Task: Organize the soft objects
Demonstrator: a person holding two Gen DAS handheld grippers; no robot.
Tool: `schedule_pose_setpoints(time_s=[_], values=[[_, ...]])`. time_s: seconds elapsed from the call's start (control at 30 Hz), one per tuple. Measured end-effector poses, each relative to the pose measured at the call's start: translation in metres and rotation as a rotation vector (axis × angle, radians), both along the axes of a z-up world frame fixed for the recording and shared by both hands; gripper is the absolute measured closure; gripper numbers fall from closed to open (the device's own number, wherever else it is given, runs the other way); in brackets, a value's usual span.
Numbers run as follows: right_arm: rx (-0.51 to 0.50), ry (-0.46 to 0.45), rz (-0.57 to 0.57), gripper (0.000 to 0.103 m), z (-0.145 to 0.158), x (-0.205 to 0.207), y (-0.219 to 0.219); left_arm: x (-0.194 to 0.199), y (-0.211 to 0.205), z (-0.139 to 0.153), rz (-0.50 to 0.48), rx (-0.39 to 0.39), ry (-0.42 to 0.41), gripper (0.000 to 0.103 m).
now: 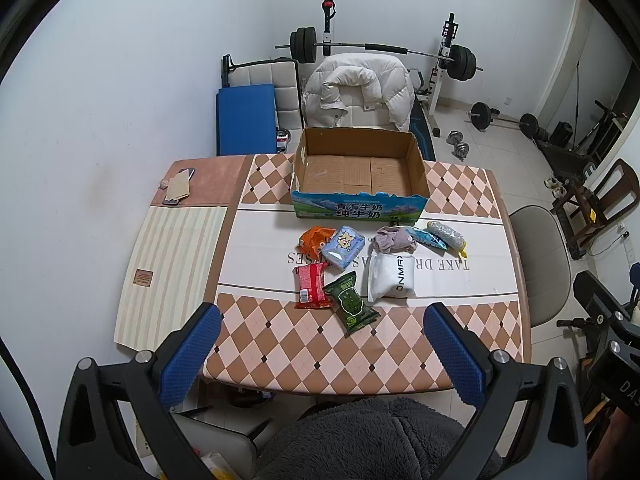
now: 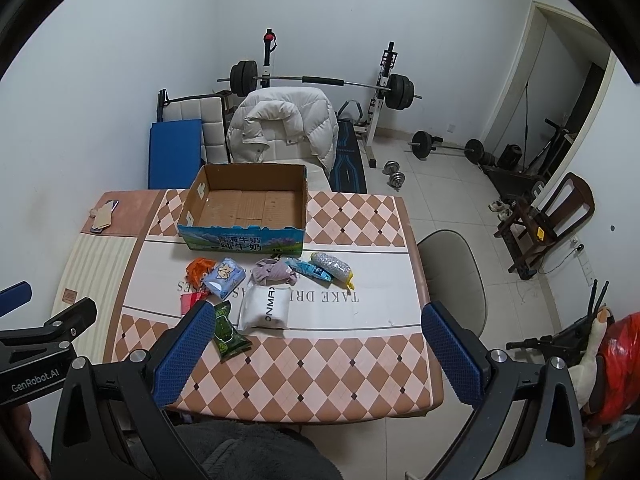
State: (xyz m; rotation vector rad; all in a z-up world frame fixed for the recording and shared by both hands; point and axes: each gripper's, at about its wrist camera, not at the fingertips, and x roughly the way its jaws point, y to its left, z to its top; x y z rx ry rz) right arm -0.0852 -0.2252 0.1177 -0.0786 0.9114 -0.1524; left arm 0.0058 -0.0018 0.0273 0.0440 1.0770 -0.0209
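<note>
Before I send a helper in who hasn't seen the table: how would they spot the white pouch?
Find the open cardboard box on the checkered table; soft items lie before it. The white pouch is nearest the seated person, right of the green packet, the only plain white one, with black lettering.

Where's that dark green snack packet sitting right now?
The green packet lies nearest the table's front edge, between the red packet and white pouch.

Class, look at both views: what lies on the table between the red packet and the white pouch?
The green packet lies between the red packet and the white pouch, angled toward the near edge; clearest in the left wrist view.
</note>
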Motion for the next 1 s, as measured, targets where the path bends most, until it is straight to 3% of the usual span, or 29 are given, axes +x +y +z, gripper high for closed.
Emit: schedule_pose_setpoints(time_s=[1.0], values=[[0.004, -0.008, 0.002, 0.000, 0.0027, 0.0005, 0.0037, -0.0026, -0.0035, 0.0028, 0.000, -0.001, -0.008, 0.000]])
